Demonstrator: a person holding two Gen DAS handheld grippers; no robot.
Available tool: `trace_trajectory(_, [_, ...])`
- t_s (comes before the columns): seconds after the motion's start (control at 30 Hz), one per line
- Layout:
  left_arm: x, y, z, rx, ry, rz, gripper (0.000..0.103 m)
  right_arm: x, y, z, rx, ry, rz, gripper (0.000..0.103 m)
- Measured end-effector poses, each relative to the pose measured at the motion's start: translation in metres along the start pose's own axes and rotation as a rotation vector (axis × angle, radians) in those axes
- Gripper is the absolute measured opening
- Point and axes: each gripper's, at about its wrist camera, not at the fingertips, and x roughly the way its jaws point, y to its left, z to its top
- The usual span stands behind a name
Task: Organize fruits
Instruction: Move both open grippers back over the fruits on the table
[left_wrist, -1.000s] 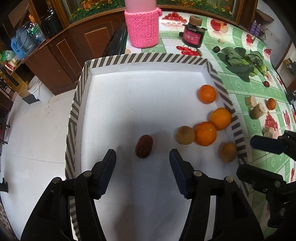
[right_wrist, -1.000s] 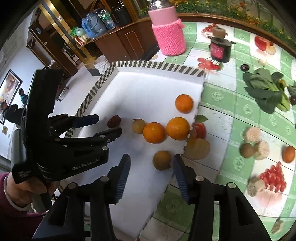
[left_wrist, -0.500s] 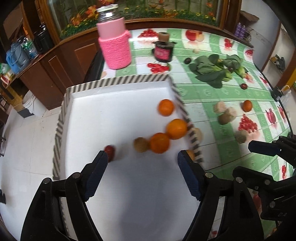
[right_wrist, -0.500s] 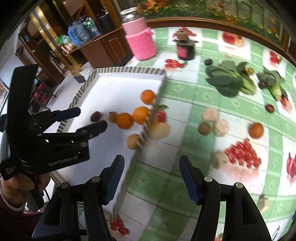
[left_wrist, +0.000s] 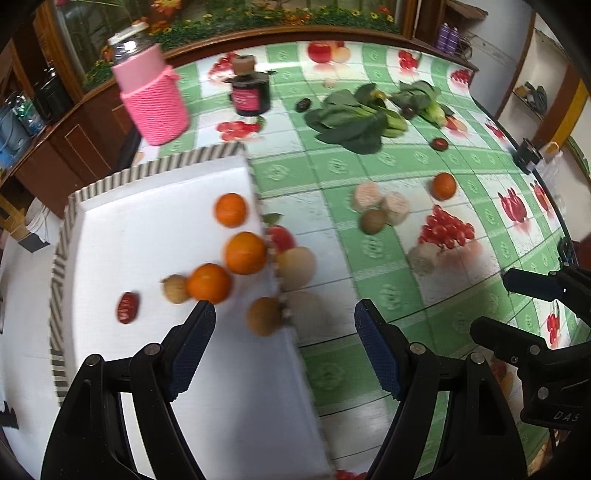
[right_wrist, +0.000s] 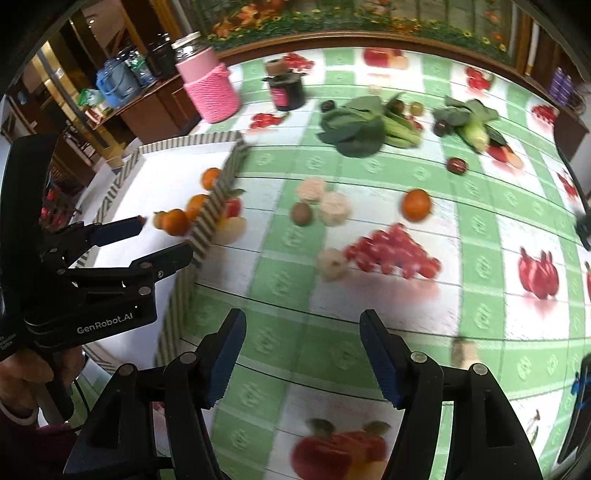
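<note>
Since the earlier frames both grippers have swung away from the white tray (left_wrist: 155, 206) toward the open tablecloth (right_wrist: 369, 317), so the loose fruit now sits nearer the centre of each view. The left gripper (left_wrist: 284, 347) hangs over the tray's right edge with its jaws spread and nothing between them. The right gripper (right_wrist: 303, 354) is over bare cloth, its jaws opening, also empty.

Three oranges, two brown fruits and a red date (left_wrist: 127, 307) already lie in the tray. Still out on the cloth are a loose orange (right_wrist: 416, 205) and a brown kiwi (right_wrist: 302, 213), which touches pale round pieces beside it.

The step in hand looks like reaching for the next fruit. The orange stands alone and is the easier pick; straddling it from above at its widest part should stop it rolling. The kiwi needs the fingers threaded in beside its neighbours.
</note>
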Motion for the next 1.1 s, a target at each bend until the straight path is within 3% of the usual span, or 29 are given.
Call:
trace_trajectory(0.37, [0.011, -0.042, 0.007, 0.049, 0.019, -0.028, 0.078, -0.001, -0.046, -0.020, 0.060, 0.014, -0.055, 0.070])
trace_trajectory(1.1, [0.027, -0.054, 0.011, 0.069, 0.046, -0.028, 0.078, 0.012, -0.072, -0.012, 0.077, 0.025, -0.029, 0.070])
